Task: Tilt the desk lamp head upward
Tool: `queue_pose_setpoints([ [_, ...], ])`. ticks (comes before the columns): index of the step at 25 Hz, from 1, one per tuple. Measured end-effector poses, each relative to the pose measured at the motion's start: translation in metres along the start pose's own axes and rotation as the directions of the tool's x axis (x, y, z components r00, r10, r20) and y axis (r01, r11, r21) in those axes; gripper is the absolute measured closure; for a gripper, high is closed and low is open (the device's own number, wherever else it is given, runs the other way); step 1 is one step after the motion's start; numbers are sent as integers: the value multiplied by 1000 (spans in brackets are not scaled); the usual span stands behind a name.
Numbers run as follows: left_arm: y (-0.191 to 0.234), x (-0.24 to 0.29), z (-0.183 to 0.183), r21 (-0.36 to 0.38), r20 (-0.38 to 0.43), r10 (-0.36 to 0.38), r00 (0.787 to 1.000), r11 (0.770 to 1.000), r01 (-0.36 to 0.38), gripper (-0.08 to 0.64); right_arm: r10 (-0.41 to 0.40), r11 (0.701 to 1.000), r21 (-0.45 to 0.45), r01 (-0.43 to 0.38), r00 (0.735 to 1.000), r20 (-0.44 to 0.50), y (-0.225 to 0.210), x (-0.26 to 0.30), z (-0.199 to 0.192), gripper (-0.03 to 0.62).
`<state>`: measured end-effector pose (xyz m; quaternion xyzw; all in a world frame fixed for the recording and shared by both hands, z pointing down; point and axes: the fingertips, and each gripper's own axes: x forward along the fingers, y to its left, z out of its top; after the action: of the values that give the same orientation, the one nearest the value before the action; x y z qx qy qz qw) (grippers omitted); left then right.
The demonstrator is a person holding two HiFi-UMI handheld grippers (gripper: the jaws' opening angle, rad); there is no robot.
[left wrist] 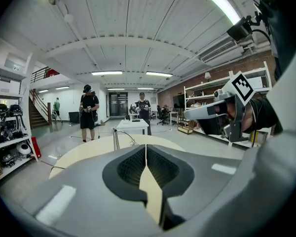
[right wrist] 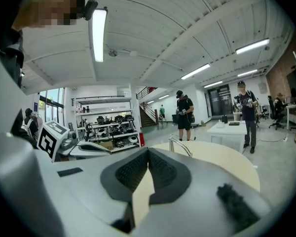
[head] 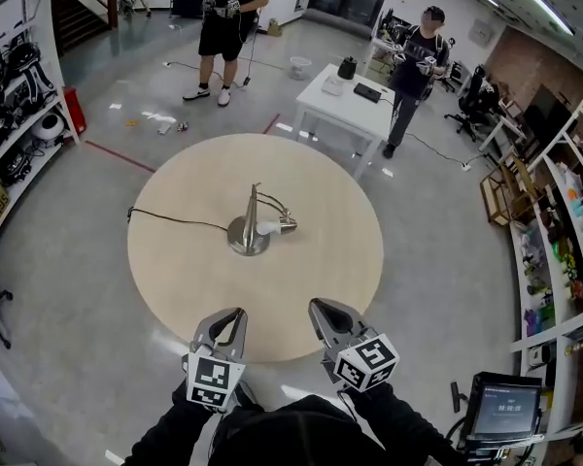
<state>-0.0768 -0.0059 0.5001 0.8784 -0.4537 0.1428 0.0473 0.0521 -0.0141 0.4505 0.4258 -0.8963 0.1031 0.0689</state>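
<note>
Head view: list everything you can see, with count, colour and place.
round table: one, light wood, centre
desk lamp: one, silver, middle of the round table
cord: one, black, from the lamp to the table's left edge
white table: one, beyond the round table
people: two, dark clothes, one far centre, one by the white table
screen: one, dark, bottom right
left gripper: one, grey, bottom, fingers shut
right gripper: one, grey, bottom, fingers shut

Shiny brushed metal on the desk lamp. Pale, matt, smooth wood-look top on the round counter. Glossy grey polished floor.
</note>
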Motion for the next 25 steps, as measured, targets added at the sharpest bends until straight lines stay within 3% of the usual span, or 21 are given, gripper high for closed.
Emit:
queue_pose_setpoints([
  [7, 16, 26, -11, -17, -28, -40, 999, 999, 40, 546, -26, 1000, 17, 26, 1000, -7, -14, 19, 0, 595],
  [12, 21, 47, -15, -9, -43, -28, 999, 1000, 27, 546, -14, 998, 63, 15, 1000, -13, -40, 35, -9, 595],
  [20, 53, 87, -9, 5, -102, 109, 989, 994, -109, 538, 68, 969, 239, -65, 998, -4, -109, 95, -23, 592],
  [25, 77, 116, -15, 31, -157, 251, 955, 968, -250, 505, 122, 947, 301, -109, 992, -26, -150, 133, -30, 503],
])
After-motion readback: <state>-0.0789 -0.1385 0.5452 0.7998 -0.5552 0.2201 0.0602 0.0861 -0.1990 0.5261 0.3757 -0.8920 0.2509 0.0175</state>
